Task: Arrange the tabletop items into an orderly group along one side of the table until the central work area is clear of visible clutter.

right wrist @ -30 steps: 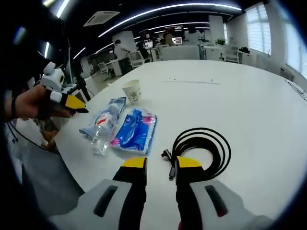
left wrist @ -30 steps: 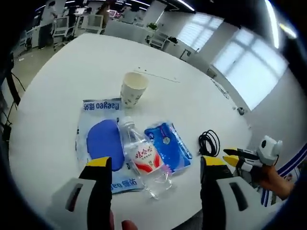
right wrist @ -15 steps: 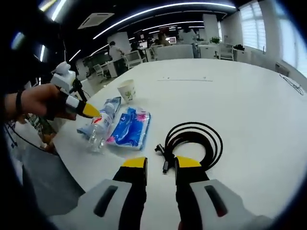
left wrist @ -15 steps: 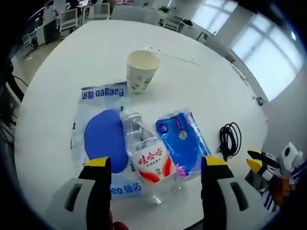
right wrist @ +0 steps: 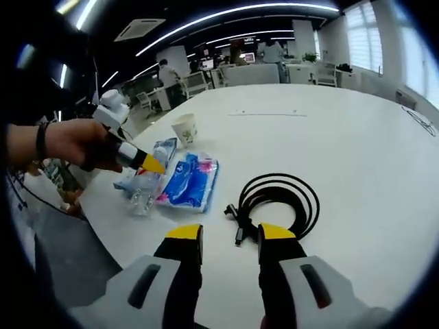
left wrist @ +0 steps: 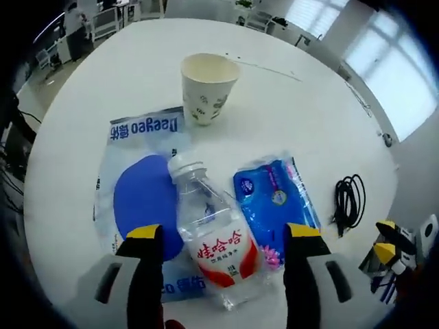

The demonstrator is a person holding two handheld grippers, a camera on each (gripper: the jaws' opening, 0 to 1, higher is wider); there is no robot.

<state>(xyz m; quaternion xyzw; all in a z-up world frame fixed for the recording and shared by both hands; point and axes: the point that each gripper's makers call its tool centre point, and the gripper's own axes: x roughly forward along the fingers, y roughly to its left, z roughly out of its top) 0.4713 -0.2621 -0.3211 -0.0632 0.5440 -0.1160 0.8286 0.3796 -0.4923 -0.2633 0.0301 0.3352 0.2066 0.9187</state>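
Left gripper (left wrist: 218, 236) spread wide, straddling the bottle (left wrist: 211, 233), whose long axis runs up between the jaws; right gripper (right wrist: 228, 236) open, empty, beside the cable (right wrist: 278, 201).

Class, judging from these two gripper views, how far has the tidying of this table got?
Done: nothing clearly grouped yet. The paper cup, bottle, blue wipes pack and mouse-pad bag lie loosely near the table edge.
In hand: the left gripper is open astride the bottle.
Left: the black cable lies apart before the open right gripper.
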